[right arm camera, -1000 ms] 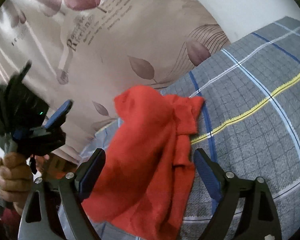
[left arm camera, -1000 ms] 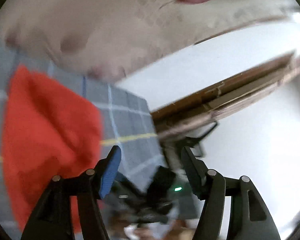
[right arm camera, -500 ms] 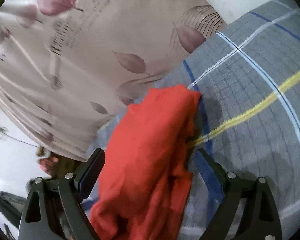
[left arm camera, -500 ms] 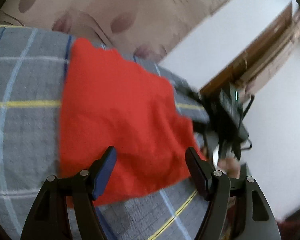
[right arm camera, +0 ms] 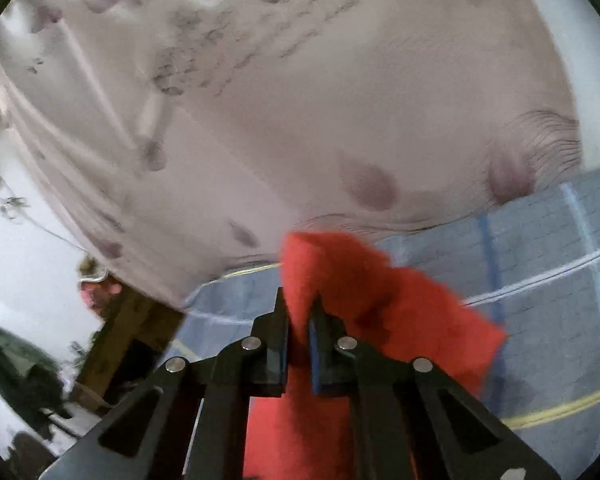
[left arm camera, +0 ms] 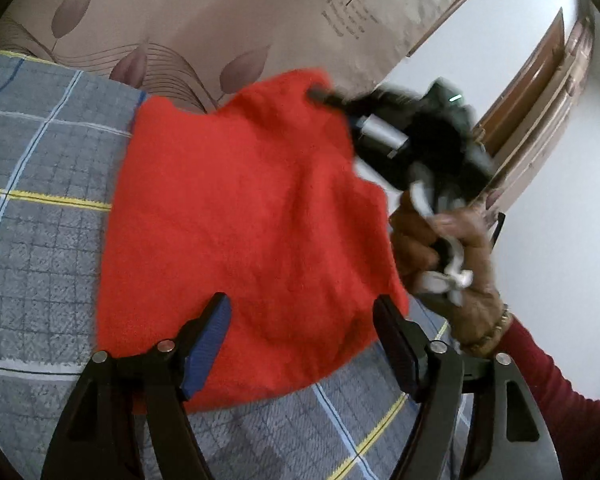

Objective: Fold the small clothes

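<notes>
A small red knit garment (left arm camera: 244,216) lies on a grey checked bedsheet (left arm camera: 40,208). My left gripper (left arm camera: 302,320) is open, its jaws spread over the garment's near edge. My right gripper (right arm camera: 298,312) is shut on the garment's far upper edge (right arm camera: 312,264) and lifts it; the rest of the cloth (right arm camera: 400,312) hangs to the right. In the left wrist view the right gripper (left arm camera: 328,98) shows blurred at the garment's top corner, held by a hand in a dark red sleeve.
A beige curtain with leaf prints (left arm camera: 204,20) (right arm camera: 300,100) hangs behind the bed. A wooden door frame (left arm camera: 540,92) and white wall stand to the right. Wooden furniture (right arm camera: 128,336) sits beyond the bed's left edge.
My right gripper moved in and closed on the garment's far edge, lifting it. My left gripper came down nearer the garment's near edge and stayed open.
</notes>
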